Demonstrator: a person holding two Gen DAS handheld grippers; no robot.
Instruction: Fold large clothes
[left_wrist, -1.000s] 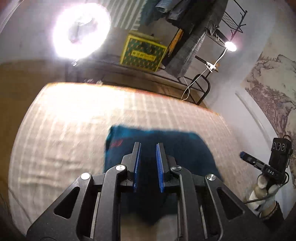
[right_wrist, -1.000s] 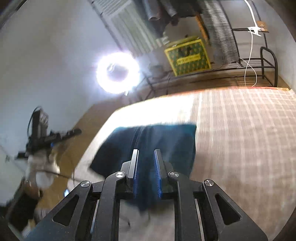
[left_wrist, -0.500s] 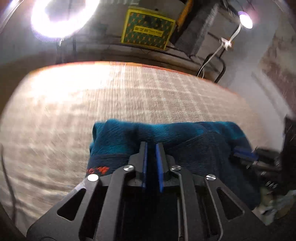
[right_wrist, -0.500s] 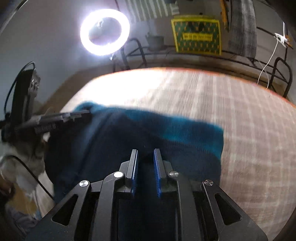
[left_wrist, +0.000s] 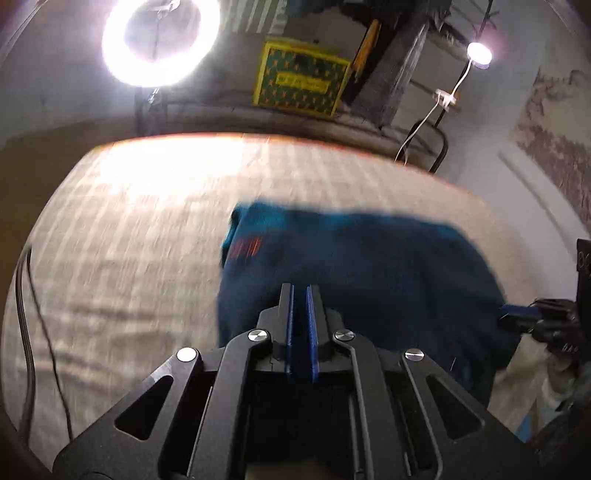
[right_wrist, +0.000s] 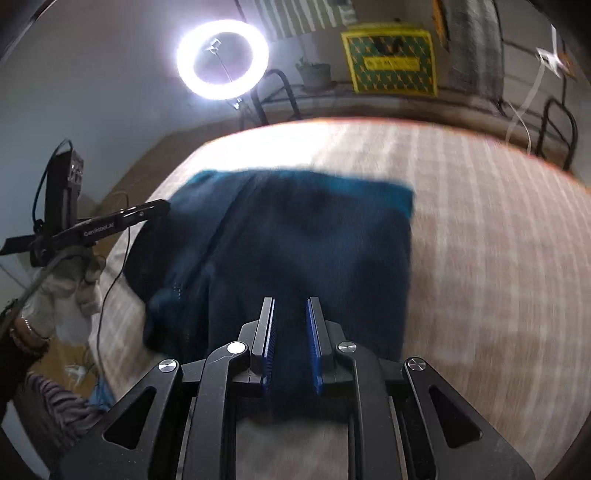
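Note:
A dark teal garment (left_wrist: 369, 266) with a small orange mark (left_wrist: 246, 248) lies folded on a beige checked bed (left_wrist: 129, 229). My left gripper (left_wrist: 300, 291) sits over the garment's near edge with its jaws nearly closed; no cloth shows between them. In the right wrist view the same garment (right_wrist: 306, 251) spreads ahead, and my right gripper (right_wrist: 291, 306) hovers over its near edge with the jaws apart and empty. The left gripper also shows in the right wrist view (right_wrist: 110, 221), at the garment's left corner. The right gripper shows at the far right of the left wrist view (left_wrist: 535, 314).
A lit ring light (left_wrist: 159, 40) stands behind the bed. A yellow patterned box (left_wrist: 301, 83) sits on a dark metal rack with hanging clothes (left_wrist: 399, 81). A black cable (left_wrist: 33, 332) trails over the bed's left side. A white wall is on the right.
Both grippers have pulled back from the garment, which now lies flat on the bed. The right jaws have opened wider. The left jaws stay narrow.

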